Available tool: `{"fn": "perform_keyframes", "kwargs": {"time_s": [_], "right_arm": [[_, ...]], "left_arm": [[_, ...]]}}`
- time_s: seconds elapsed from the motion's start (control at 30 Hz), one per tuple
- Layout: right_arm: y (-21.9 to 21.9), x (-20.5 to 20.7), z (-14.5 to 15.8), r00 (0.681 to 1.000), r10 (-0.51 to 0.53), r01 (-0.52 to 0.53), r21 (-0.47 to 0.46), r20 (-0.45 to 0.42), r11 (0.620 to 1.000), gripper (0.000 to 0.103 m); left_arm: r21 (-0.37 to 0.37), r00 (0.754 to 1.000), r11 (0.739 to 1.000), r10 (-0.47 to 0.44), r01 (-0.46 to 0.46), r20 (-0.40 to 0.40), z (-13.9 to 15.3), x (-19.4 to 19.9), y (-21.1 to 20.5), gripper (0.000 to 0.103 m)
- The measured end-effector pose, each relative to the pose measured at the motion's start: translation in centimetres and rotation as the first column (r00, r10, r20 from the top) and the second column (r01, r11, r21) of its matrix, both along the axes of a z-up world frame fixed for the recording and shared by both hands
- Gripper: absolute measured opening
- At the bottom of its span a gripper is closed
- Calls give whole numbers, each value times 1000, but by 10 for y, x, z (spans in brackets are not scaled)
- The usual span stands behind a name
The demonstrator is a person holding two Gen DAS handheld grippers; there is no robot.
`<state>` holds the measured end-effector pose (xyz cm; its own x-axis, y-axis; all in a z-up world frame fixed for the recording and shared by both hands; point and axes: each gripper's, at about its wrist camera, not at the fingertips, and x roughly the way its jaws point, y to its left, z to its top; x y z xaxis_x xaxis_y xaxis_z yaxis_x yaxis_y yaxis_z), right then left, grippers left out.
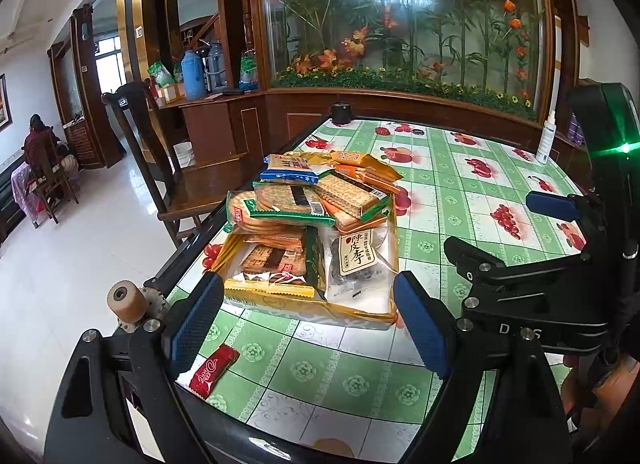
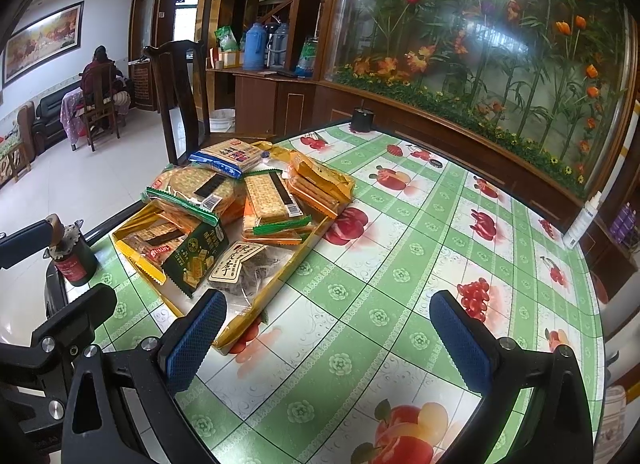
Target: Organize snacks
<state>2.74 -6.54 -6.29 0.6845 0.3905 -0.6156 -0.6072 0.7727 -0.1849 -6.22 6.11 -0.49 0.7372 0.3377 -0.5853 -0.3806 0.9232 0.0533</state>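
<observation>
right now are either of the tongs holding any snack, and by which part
Nothing is held. The left tongs stand open in front of the tray; the right tongs stand open over bare table. The red candy lies loose.

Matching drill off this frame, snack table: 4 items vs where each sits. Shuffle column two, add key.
1. red candy packet
2. blue-edged cracker pack
3. white spray bottle
4. dried plum bag

A. far right table edge
B. top of the pile, far end of tray
C. in the tray, near end
D. on the tablecloth, outside the tray

1-D, 2-B, 3-A, 4-C
</observation>
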Motion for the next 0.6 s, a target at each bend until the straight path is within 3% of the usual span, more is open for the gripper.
{"fn": "perform_keyframes", "kwargs": {"time_s": [0.6], "right_arm": [[-5, -2, 4, 1000, -6, 6, 5, 8, 1000, 102]], "left_arm": [[3, 1000, 1000, -9, 9, 4, 0, -2, -4, 88]]}}
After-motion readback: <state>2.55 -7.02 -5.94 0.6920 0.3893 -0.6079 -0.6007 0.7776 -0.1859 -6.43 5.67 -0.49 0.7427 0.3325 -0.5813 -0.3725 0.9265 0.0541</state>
